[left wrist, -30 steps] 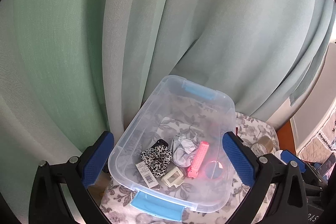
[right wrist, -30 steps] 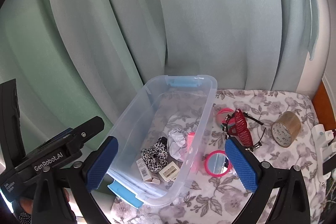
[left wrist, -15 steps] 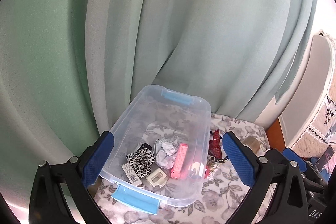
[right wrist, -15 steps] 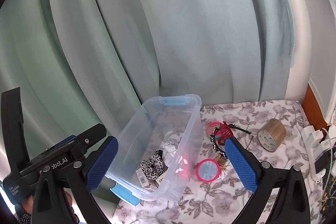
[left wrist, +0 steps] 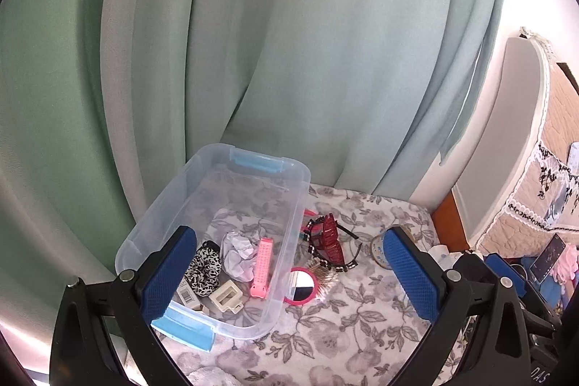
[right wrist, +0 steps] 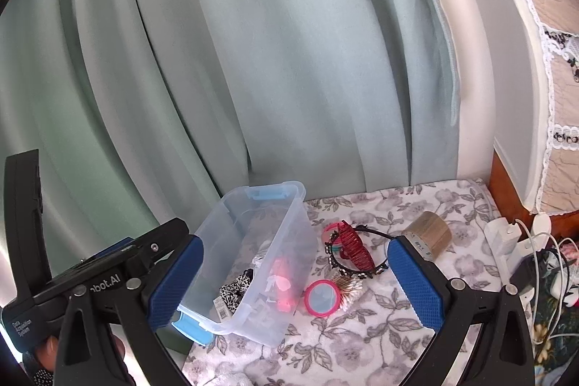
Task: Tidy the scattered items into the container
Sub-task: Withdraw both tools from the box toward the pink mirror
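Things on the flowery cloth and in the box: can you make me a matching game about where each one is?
Things:
1. spotty scrunchie
2. pink round mirror
3. tape roll
4. red hair claw

Places:
A. on the black headband
B. inside the clear box
C. on the cloth, right beside the box wall
D. far right, near the white chargers

Pairs: 1-B, 2-C, 3-D, 4-A
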